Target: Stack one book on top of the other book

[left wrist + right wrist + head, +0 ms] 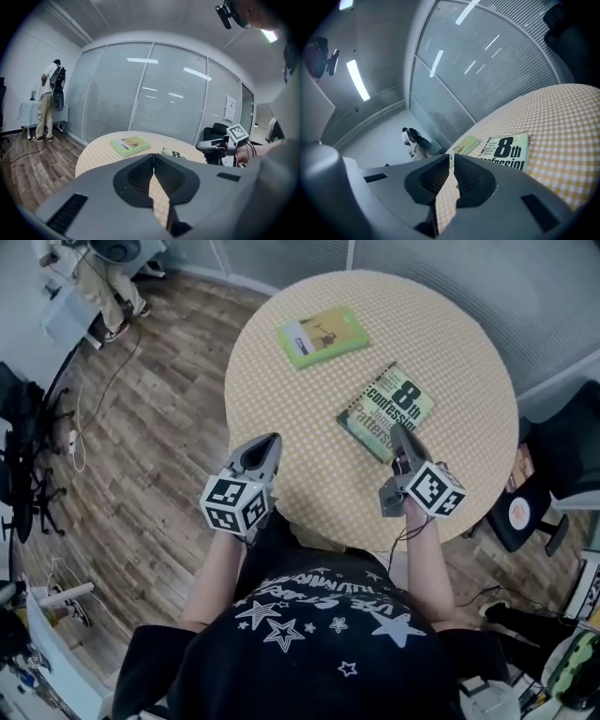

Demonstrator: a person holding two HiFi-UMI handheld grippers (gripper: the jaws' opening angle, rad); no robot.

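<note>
Two books lie apart on the round checked table (309, 474). The light green book (323, 335) is at the far side. The dark green "8th Confession" book (386, 411) lies nearer, to the right. My left gripper (270, 441) is shut and empty over the table's near left edge, well short of both books. My right gripper (399, 431) is also shut and empty, with its tips over the dark book's near edge; contact cannot be told. The left gripper view shows the shut left gripper (153, 155) with both books beyond it. In the right gripper view the dark book (508, 149) lies just ahead of the right gripper (451, 157).
A glass partition (154, 89) curves behind the table. A black office chair (562, 474) stands at the right. A person (49, 98) stands at a desk far off on the wood floor (159, 427). Cables lie on the floor at the left.
</note>
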